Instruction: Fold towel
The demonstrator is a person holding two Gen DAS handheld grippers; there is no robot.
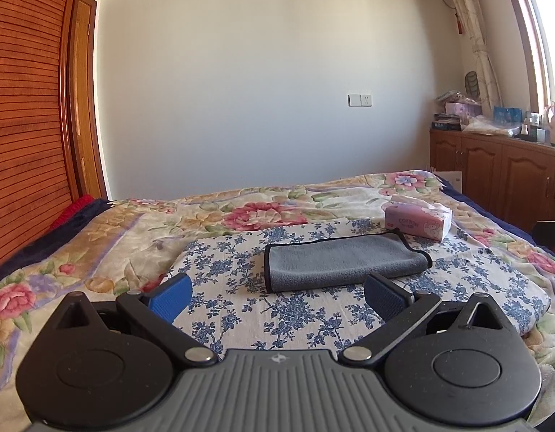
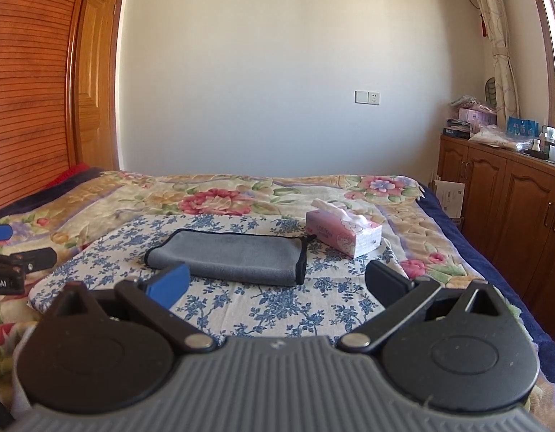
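A grey towel (image 1: 342,261) with black edging lies folded flat on a blue-flowered white cloth (image 1: 241,288) on the bed; it also shows in the right wrist view (image 2: 234,257). My left gripper (image 1: 277,297) is open and empty, held just short of the towel's near edge. My right gripper (image 2: 277,286) is open and empty, also just before the towel. The left gripper's fingers (image 2: 10,252) show at the left edge of the right wrist view, apart from the towel.
A pink tissue pack (image 1: 417,219) sits just right of the towel, also in the right wrist view (image 2: 344,232). The bed has a floral blanket (image 1: 97,237). A wooden cabinet (image 2: 504,194) with clutter stands at the right, a wooden wardrobe (image 1: 25,108) at the left.
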